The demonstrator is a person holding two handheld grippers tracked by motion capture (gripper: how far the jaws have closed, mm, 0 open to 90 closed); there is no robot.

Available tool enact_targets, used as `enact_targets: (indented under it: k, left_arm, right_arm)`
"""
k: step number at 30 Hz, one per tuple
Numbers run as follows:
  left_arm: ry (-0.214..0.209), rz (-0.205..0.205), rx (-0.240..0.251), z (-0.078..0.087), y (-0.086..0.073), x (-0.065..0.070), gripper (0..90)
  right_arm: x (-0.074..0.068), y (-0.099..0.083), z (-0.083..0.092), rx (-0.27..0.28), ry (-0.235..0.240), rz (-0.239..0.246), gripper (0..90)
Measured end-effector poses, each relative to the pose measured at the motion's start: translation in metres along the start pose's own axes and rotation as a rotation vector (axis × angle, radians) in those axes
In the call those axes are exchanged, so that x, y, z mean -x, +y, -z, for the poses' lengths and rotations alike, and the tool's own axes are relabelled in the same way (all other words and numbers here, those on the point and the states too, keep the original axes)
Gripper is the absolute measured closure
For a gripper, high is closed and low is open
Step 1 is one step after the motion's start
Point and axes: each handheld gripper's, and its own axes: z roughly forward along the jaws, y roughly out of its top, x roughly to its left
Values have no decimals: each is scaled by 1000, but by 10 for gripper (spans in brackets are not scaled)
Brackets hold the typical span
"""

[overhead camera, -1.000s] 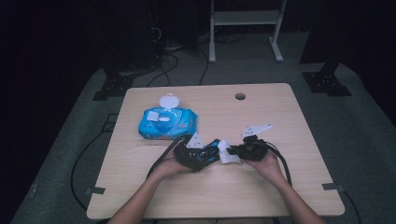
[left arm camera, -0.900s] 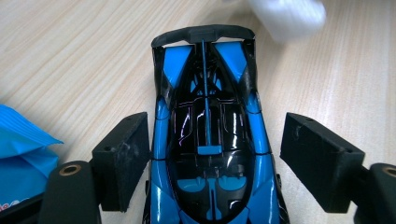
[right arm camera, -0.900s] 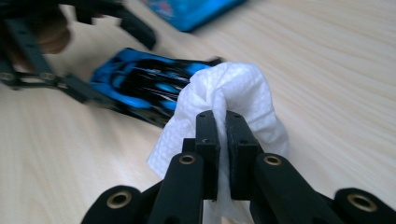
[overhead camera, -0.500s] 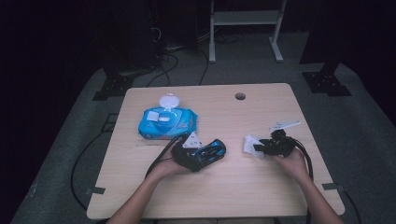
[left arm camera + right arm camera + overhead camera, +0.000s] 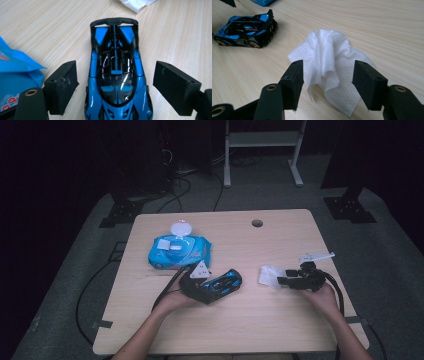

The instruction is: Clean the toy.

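The left gripper (image 5: 113,82) has its jaws standing apart on either side of the toy car (image 5: 116,75), a clear gap on each flank, so nothing is clamped; they have just been opening a little further; the car sits on its wheels on the desk (image 5: 280,320) between them, near the front edge at the person's left. It looks light, hard and glossy, likely to slip under smooth pads; the flat sides at the middle seem the safest hold, since the thin rear wing may be fragile. The right gripper (image 5: 327,75) has just been opening too; its jaws flank the crumpled white wipe (image 5: 332,65) without pressing it; soft and limp, it should pinch anywhere. Farther off, the blue wipes pack (image 5: 179,251) lies with its lid flipped open; its contents cannot be made out.
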Motion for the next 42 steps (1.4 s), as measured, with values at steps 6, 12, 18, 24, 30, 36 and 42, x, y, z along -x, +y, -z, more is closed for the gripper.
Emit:
enact_targets:
  k: [6, 12, 18, 24, 30, 36, 42]
  left_arm:
    - [9, 15, -4, 5, -3, -4, 168]
    - [18, 27, -5, 12, -7, -5, 155]
    - [34, 32, 3, 18, -10, -6, 141]
    - [52, 30, 0, 25, -16, -8, 141]
    - [66, 42, 8, 32, -23, -9, 141]
    - [80, 51, 11, 38, -28, -11, 141]
    - [101, 67, 12, 46, -35, -13, 141]
  right_arm:
    - [-4, -3, 2, -4, 15, 18, 400]
    - [-6, -6, 6, -2, 20, 22, 395]
    - [-6, -10, 9, 4, 17, 29, 395]
    - [-7, -13, 11, 15, 18, 32, 394]
    - [-8, -15, 11, 17, 21, 28, 392]
    - [-9, -15, 12, 25, 27, 25, 390]
    - [-10, -17, 11, 18, 25, 29, 389]
